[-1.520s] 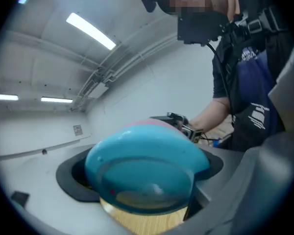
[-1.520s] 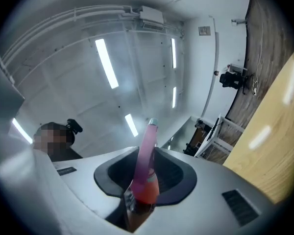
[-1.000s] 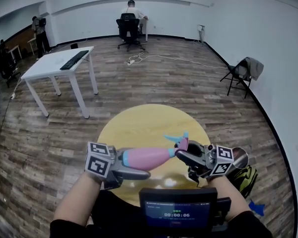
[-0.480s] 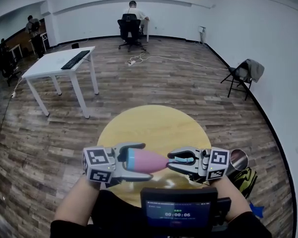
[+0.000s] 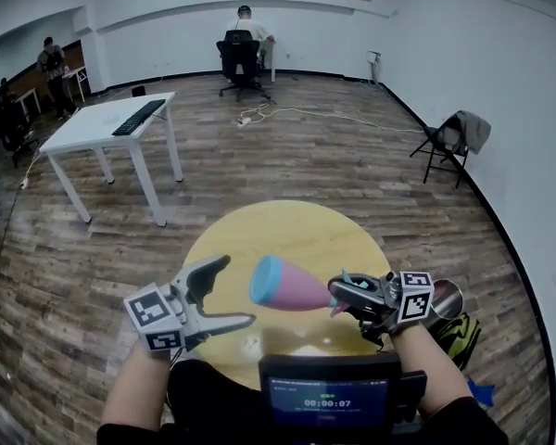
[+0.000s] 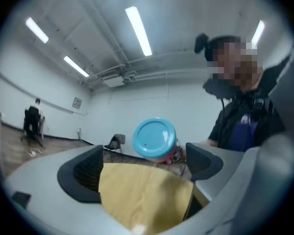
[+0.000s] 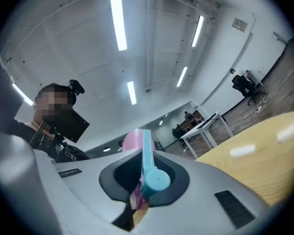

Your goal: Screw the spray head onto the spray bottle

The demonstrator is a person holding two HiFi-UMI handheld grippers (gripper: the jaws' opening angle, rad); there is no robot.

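Note:
A pink spray bottle (image 5: 301, 291) with a blue base hangs level above the round yellow table (image 5: 287, 225). Its blue spray head (image 7: 149, 173) sits on the neck, pinched between the jaws of my right gripper (image 5: 338, 291), which are closing on it. The pink body (image 7: 132, 138) shows just beyond those jaws. My left gripper (image 5: 236, 290) stands open to the left of the bottle, apart from it. In the left gripper view the bottle's blue base (image 6: 154, 137) faces the open left gripper (image 6: 144, 163), with only the table between its fingers (image 6: 83, 173).
A white desk (image 5: 97, 130) with a keyboard stands back left. A folding chair (image 5: 449, 137) with a coat is at the right wall. A person sits on an office chair (image 5: 241, 49) at the far wall. A dark screen (image 5: 332, 401) hangs just below me.
My left gripper has let go of the bottle, opened and drawn back to the left. The right gripper has closed again on the spray head and now carries the bottle alone.

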